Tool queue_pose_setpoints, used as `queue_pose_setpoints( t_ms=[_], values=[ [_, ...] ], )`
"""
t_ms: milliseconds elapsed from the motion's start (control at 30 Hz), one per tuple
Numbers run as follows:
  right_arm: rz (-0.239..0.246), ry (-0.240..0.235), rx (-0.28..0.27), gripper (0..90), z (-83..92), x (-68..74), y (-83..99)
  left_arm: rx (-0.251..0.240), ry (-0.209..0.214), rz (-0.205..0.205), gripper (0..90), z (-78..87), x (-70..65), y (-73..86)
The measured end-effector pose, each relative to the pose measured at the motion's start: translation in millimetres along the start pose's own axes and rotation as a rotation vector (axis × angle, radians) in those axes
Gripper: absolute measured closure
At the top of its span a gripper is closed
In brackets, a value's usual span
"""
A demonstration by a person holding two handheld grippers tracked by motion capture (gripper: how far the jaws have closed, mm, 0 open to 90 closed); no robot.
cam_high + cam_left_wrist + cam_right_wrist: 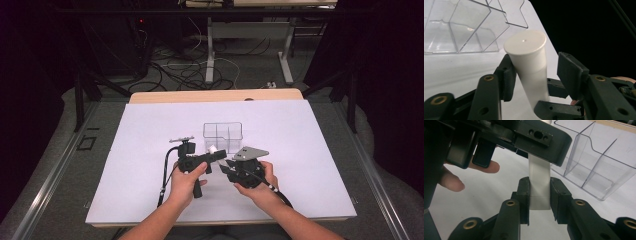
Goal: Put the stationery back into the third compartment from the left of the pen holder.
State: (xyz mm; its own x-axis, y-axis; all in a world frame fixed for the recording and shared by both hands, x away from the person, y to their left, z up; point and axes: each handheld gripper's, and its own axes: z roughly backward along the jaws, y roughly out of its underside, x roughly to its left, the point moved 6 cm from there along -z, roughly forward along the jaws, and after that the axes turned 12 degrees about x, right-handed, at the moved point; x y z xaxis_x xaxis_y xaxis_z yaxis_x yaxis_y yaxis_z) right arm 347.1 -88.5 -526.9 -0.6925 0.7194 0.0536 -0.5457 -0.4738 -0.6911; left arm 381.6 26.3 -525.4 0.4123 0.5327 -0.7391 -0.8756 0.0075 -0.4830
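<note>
We see a dark room with cables on the floor (190,70) behind the white-covered desk (150,135). A clear divided box (223,136) stands mid-desk. Just before it, the right claw (539,195) is clamped on a white tube (530,65); the left claw (536,70) brackets it, one pad touching.

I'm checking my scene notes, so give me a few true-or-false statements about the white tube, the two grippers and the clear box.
1. The right gripper clamps the white tube. True.
2. The clear box holds several tubes. False: its compartments are empty.
3. The tube sits between the jaws of the left gripper. True.
4. The tube lies inside the box. False: it is held outside, beside the box.
</note>
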Motion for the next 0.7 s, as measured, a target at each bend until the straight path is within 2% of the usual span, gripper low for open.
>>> queue_pose_setpoints(
  t_ms=[233,500,633,700],
  values=[
    [0.002,-0.003,-0.004,71.6,0.2,0.8,-0.3,0.003,0.002,0.018,59.7,1.7,3.2,-1.1],
    [0.003,-0.007,0.0,71.6,0.0,1.5,0.4,-0.008,-0.003,0.033,63.0,1.3,5.7,-2.6],
    [0.005,-0.008,0.001,71.7,-0.5,1.7,0.9,-0.009,0.007,0.06,64.0,0.8,5.0,-2.9],
    [0.003,-0.007,-0.002,71.6,-0.6,1.4,0.8,-0.016,0.008,0.059,64.2,0.3,5.3,-3.4]
  ],
)
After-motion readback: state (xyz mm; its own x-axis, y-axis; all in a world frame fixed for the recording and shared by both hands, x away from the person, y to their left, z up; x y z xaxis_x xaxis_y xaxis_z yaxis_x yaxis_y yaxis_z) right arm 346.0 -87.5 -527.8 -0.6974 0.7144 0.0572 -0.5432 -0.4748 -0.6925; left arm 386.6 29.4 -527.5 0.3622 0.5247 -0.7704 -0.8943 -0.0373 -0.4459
